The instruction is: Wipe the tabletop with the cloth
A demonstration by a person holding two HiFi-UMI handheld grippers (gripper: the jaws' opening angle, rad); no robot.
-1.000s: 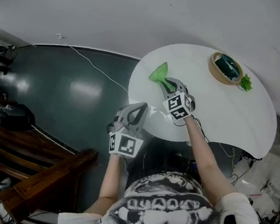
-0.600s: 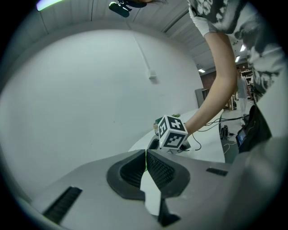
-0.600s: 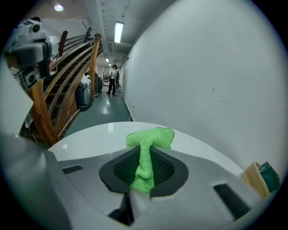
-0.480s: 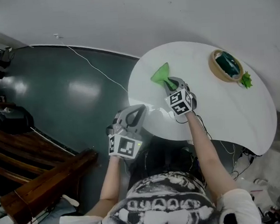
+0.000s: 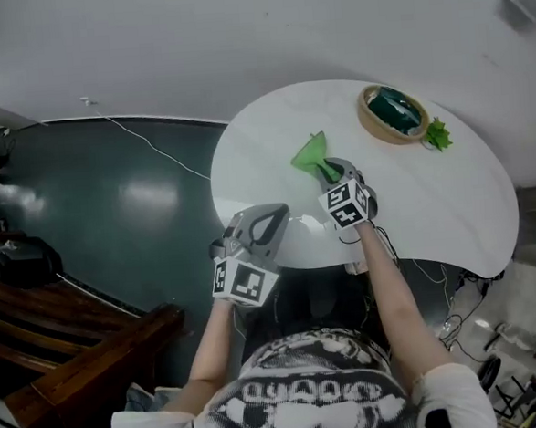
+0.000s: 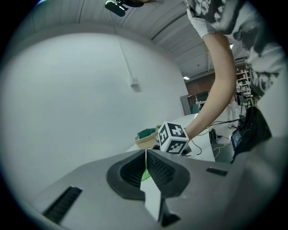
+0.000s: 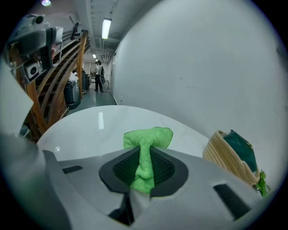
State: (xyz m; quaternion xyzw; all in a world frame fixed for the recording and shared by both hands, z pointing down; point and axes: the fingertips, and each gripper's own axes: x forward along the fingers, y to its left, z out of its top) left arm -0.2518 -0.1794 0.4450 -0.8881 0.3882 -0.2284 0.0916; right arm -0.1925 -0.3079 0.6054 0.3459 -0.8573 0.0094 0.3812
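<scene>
Head view: my right gripper (image 5: pixel 325 170) has the green cloth (image 5: pixel 308 151) down on the white table (image 5: pixel 432 197), toward 10 o'clock from its middle. A basket (image 5: pixel 391 113) sits by the 1 o'clock rim. My left gripper (image 5: pixel 270 219) hangs over the 8 o'clock edge.

Left gripper view: jaws closed together, nothing in them.

Right gripper view: jaws clamped on a bunched fold of cloth. Nothing shows which parts are wiped, so I'd guess most of the table is left.
</scene>
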